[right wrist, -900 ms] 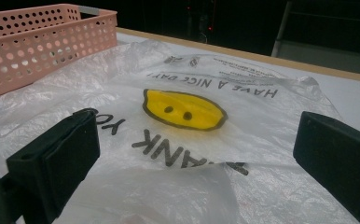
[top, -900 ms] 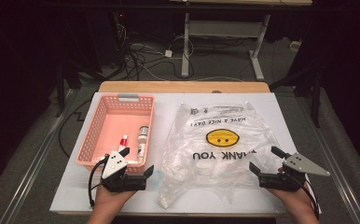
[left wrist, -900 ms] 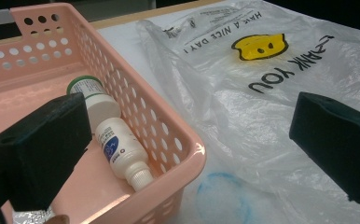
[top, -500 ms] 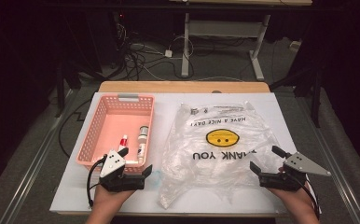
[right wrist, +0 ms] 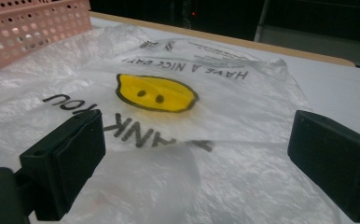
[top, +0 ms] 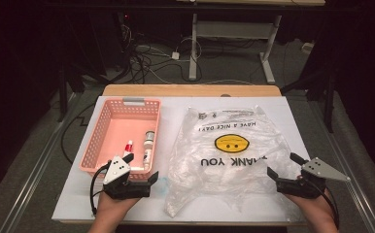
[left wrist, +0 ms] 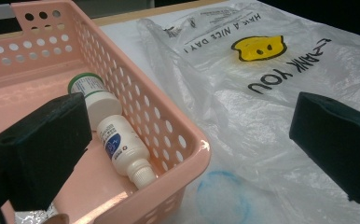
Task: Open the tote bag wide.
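A pink perforated basket (top: 109, 127) stands at the left of the white board. It holds a green-capped white bottle (left wrist: 92, 95), a white dropper bottle (left wrist: 122, 151) and a small red-capped tube (top: 128, 147). To its right lies a crumpled clear plastic bag (top: 229, 155) printed with a yellow smiley face (right wrist: 155, 93) and "THANK YOU". My left gripper (top: 141, 166) hovers open at the basket's near right corner, one jaw over the basket and the other over the bag (left wrist: 271, 121). At the bag's near right edge my right gripper (top: 282, 164) is open, with nothing between its jaws.
The white board (top: 321, 126) lies on a wooden table (top: 190, 90). A faint blue ring (left wrist: 222, 198) shows through the bag beside the basket's corner. Cables and desk legs (top: 193, 53) stand on the floor beyond the table.
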Demonstrator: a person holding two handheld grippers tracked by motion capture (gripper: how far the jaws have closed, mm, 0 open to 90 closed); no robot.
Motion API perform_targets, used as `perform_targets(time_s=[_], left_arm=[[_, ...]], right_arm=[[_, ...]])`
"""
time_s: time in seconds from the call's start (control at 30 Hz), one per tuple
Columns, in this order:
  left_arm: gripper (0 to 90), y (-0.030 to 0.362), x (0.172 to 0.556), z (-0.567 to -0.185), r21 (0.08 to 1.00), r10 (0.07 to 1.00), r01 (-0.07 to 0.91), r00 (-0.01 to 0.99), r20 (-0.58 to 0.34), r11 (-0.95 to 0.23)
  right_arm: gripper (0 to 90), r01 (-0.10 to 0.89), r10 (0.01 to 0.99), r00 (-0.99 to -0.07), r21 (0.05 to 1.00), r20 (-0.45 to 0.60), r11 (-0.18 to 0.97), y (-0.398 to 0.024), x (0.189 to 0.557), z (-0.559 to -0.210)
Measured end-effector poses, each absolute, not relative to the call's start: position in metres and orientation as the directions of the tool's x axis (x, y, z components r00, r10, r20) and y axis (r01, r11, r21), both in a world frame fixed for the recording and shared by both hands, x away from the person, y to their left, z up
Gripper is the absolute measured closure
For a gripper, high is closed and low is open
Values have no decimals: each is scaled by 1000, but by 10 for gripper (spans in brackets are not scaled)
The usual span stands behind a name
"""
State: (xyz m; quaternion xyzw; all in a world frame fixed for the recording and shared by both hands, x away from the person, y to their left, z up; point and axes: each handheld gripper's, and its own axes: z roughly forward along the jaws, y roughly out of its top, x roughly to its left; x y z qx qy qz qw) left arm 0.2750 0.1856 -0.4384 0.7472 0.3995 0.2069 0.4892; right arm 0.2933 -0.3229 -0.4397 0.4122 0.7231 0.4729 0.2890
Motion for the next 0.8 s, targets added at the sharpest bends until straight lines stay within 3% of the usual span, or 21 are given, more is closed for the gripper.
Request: perform_targets(time_s=[0.47, 0.8], left_arm=[[0, 184, 276, -438, 893, 792, 393, 607, -71, -221], [0, 176, 275, -437, 874, 784, 411, 619, -57, -260]], right_arm=[[181, 483, 911, -413, 844, -14, 232, -362, 279, -454], [269, 574, 935, -353, 798, 39, 183, -382, 276, -468]])
